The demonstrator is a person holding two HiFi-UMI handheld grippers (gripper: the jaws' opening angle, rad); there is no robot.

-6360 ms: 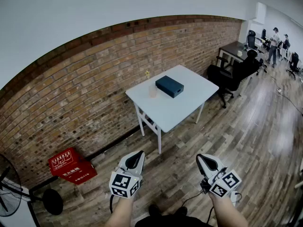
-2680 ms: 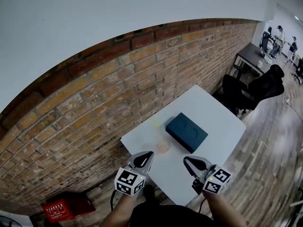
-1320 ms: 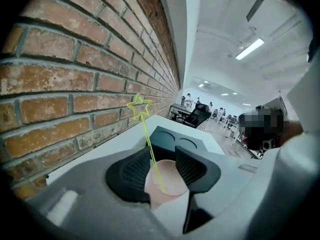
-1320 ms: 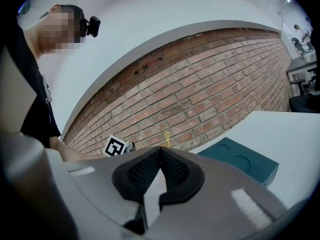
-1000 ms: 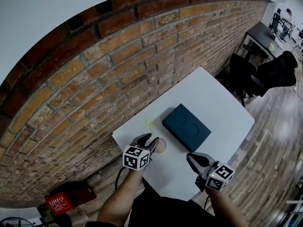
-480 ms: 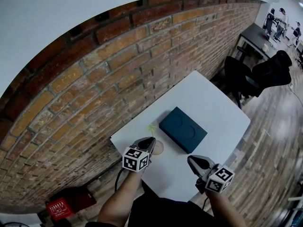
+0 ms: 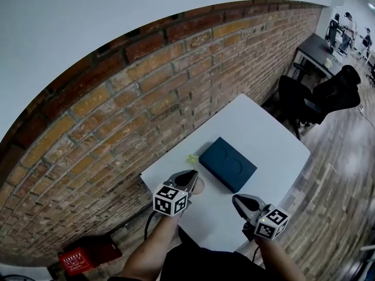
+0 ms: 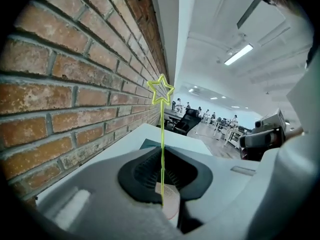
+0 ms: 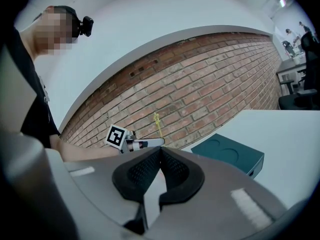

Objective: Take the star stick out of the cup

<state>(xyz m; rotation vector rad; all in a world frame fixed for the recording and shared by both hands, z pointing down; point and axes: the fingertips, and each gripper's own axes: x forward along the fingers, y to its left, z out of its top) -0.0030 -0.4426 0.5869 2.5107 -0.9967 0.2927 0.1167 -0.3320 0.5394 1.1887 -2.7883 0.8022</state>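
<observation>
- Left hand-held gripper (image 7: pixel 192 177): jaws just closed, pinching the thin yellow-green star-topped stick (image 8: pixel 161 136), upright over the pale round cup (image 7: pixel 200 187), near-left corner of the white desk (image 7: pixel 258 130).
- Right hand-held gripper (image 7: pixel 236 199): jaws together, empty.

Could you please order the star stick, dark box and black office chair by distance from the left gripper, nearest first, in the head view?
1. star stick, clamped in the left gripper.
2. dark box, just right of it.
3. black office chair, far right.

light: bright, even, ceiling strip light (image 8: pixel 238 55) | edges: fisheye-warped, dark vignette | focus: sharp
</observation>
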